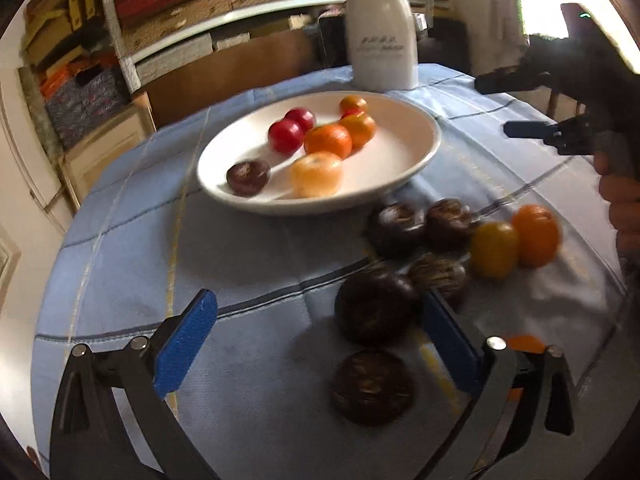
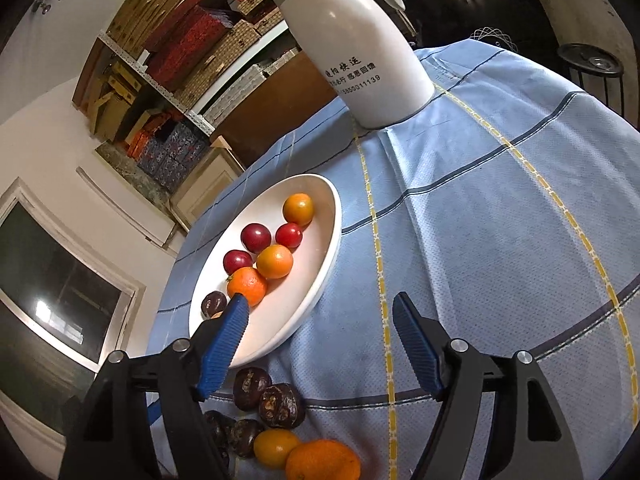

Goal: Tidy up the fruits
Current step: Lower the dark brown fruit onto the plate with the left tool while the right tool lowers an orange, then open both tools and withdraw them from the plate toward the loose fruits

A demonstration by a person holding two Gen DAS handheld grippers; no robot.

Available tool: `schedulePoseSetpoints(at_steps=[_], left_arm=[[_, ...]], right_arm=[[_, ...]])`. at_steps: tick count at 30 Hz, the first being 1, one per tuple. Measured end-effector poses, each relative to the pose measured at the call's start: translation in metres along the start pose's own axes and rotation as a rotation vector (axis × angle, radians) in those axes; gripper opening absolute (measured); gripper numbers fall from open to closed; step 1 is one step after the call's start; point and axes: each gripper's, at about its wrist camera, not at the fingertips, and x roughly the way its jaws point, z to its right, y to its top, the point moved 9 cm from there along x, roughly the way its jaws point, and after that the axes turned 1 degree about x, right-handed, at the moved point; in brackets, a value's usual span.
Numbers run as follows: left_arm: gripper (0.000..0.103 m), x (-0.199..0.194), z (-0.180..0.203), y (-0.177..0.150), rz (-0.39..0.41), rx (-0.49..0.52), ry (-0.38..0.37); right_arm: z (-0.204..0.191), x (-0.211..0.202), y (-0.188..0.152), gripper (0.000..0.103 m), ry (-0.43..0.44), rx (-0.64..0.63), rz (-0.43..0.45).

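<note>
A white plate (image 1: 420, 148) holds oranges (image 1: 328, 140), red fruits (image 1: 285, 136) and one dark brown fruit (image 1: 248, 177); it also shows in the right wrist view (image 2: 324, 276). Several dark brown fruits (image 1: 374, 308) lie on the cloth with a yellow fruit (image 1: 494, 249) and an orange (image 1: 536, 235). My left gripper (image 1: 318, 334) is open and empty, low over the cloth beside the nearest dark fruits. My right gripper (image 2: 320, 336) is open and empty, above the plate's edge; it shows at the right in the left wrist view (image 1: 516, 106).
A tall white jug (image 1: 382, 28) stands behind the plate, also in the right wrist view (image 2: 360, 48). The round table has a blue checked cloth (image 2: 500, 200). Shelves of boxes (image 1: 160, 8) stand behind the table.
</note>
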Motion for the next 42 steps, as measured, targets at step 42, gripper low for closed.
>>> schedulePoseSetpoints(at_steps=[42], left_arm=[[0.098,-0.039,-0.100,-0.014,0.112,-0.329,0.077]], right_arm=[[-0.006,-0.003,0.000,0.078,0.026,-0.006,-0.007]])
